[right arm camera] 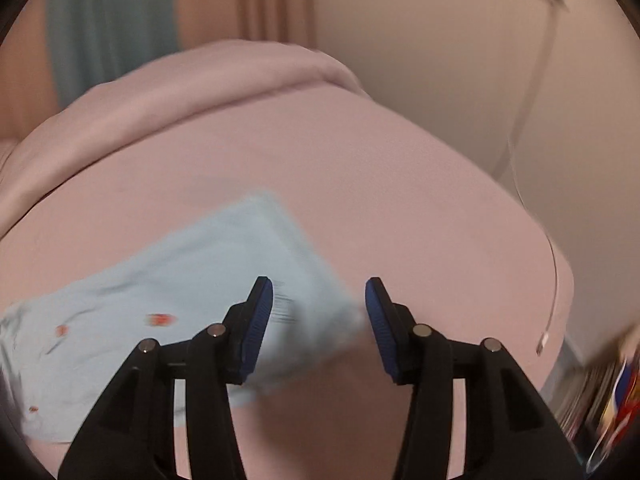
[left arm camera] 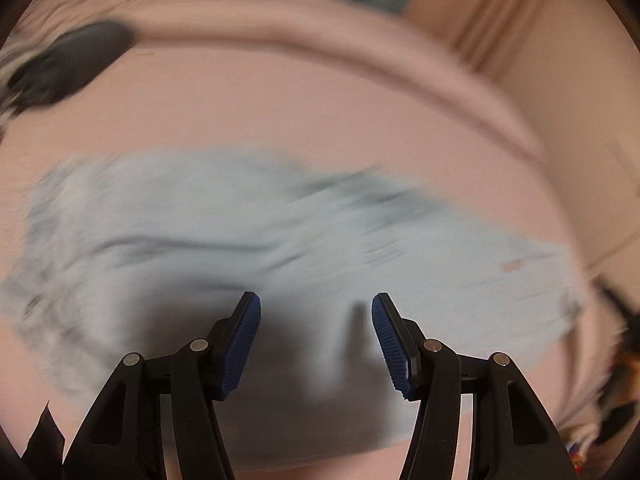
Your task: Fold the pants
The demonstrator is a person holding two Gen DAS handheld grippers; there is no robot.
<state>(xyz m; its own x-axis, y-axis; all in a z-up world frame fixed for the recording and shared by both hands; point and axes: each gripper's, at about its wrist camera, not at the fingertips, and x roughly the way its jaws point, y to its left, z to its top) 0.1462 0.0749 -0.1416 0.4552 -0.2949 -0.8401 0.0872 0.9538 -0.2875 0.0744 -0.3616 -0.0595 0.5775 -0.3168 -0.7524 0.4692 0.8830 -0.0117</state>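
Left gripper (left arm camera: 316, 304): jaws stand apart with a clear gap; the blue ribbed pads (left arm camera: 242, 344) press on nothing. The tool points down at the cloth, and its shadow falls on the fabric directly below.
Right gripper (right arm camera: 319, 290): jaws parted, nothing clamped between them. A corner of the cloth lies beneath the gap — the pads are not closed on it.
Pants (left arm camera: 224, 232): light blue garment lying on the bed, spread across the lower half of the left wrist view. In the right wrist view it appears as a flat, roughly rectangular shape (right arm camera: 180, 280) at lower left, with small red-orange marks on the fabric. Creases are blurred; the fold state cannot be told.
Bed surface (right arm camera: 360, 184): pink sheet, bare around the garment.
Rolled edge (right arm camera: 192, 92): a thicker band of pink bedding along the far side.
Dark object (left arm camera: 68, 68): lies on the bed at far left — too blurred to identify.
Cable (right arm camera: 528, 92): thin, pale, hangs along the wall at right.
Background: beige wall, with a grey-blue curtain (right arm camera: 104, 28).
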